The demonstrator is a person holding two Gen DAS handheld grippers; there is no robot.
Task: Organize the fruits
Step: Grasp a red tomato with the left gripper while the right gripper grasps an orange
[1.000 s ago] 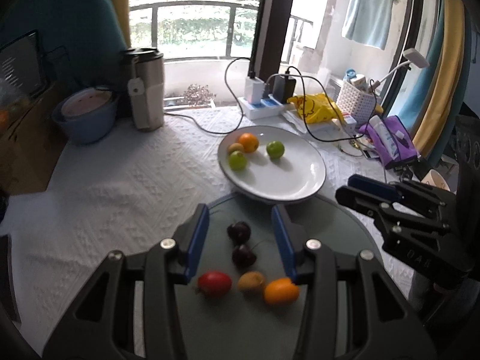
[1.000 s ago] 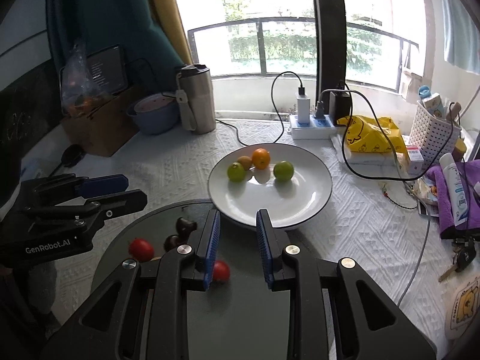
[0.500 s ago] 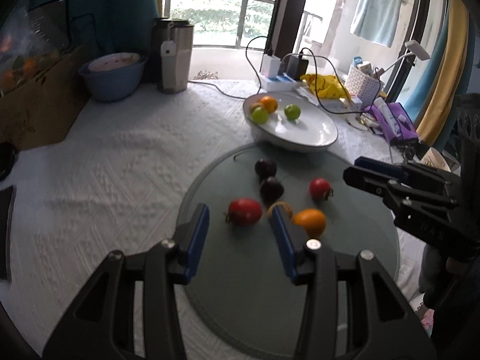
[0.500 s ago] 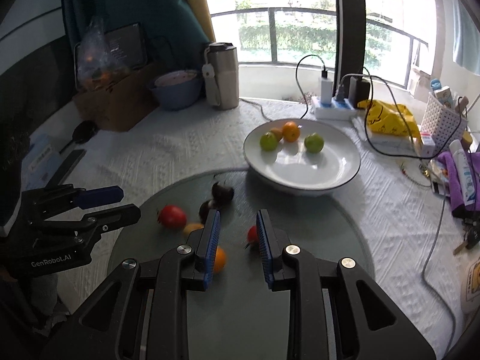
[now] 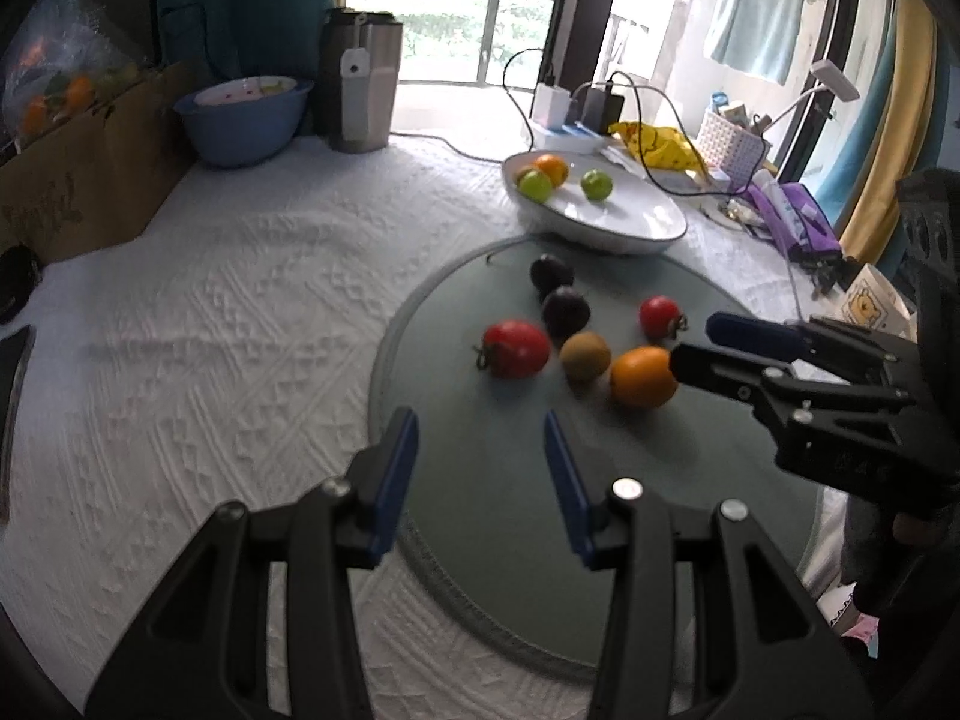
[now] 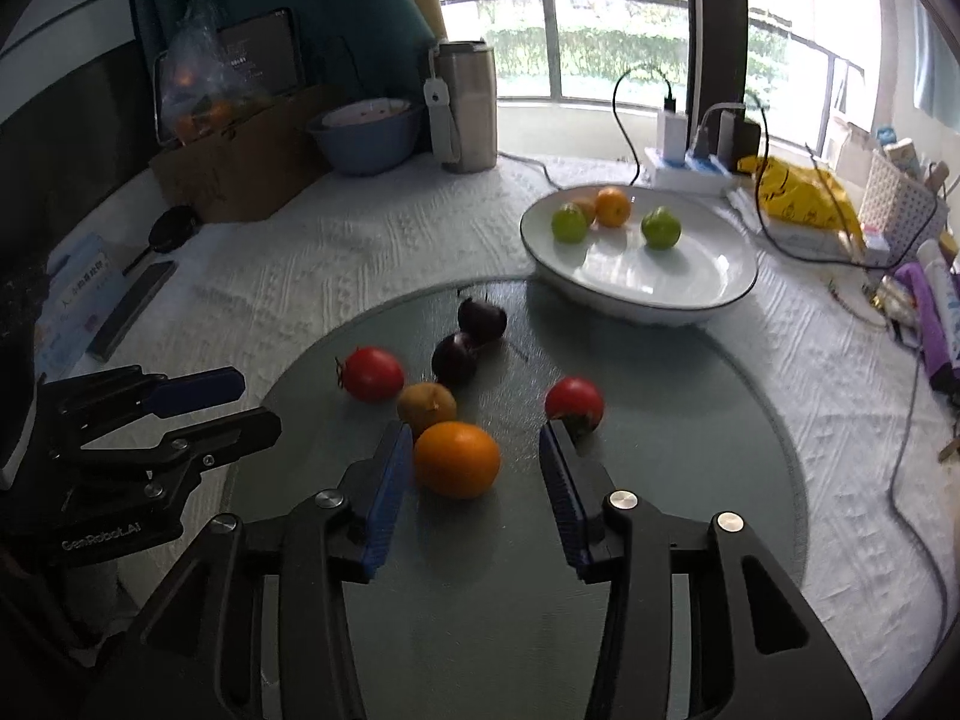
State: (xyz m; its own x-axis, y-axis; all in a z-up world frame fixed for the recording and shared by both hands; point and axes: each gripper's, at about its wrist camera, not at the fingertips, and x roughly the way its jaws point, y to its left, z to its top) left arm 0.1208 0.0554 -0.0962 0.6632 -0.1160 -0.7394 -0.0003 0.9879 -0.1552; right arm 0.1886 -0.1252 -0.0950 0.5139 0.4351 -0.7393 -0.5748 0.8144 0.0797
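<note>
Two wrist views over a white textured tablecloth (image 5: 198, 312) with a round grey-green mat (image 6: 690, 480) near the front edge.

Left gripper (image 5: 480, 456): blue-padded jaws spread wide, holding nothing, hovering above the mat's near edge, short of the fruit. Right gripper (image 6: 474, 468): jaws also spread wide, empty, lowered around an orange (image 6: 457, 459); the orange sits between the pads, close to the left pad, contact impossible to judge. Seen from the left view, the right gripper's tips just beside that same orange (image 5: 643, 376).

Loose on the mat: a large tomato (image 6: 372, 373) at left, a brown kiwi-like fruit (image 6: 427, 407) just behind the orange, two dark plums (image 6: 456, 355) and (image 6: 482, 319) close together farther back, a small tomato (image 6: 575, 401) at right, near the right gripper's right pad.

Beyond the mat, overlapping its far edge: a white plate (image 6: 672, 282) holding two green limes (image 6: 568, 224), (image 6: 660, 228), a small orange (image 6: 612, 207) and a brownish fruit partly hidden behind it.

Farther back by the window: a blue bowl (image 6: 366, 138), a steel tumbler (image 6: 468, 105), a cardboard box (image 6: 240, 162), a power strip (image 6: 690, 171) with chargers and cables, a yellow bag (image 6: 798, 192), a white basket (image 6: 900, 198).
</note>
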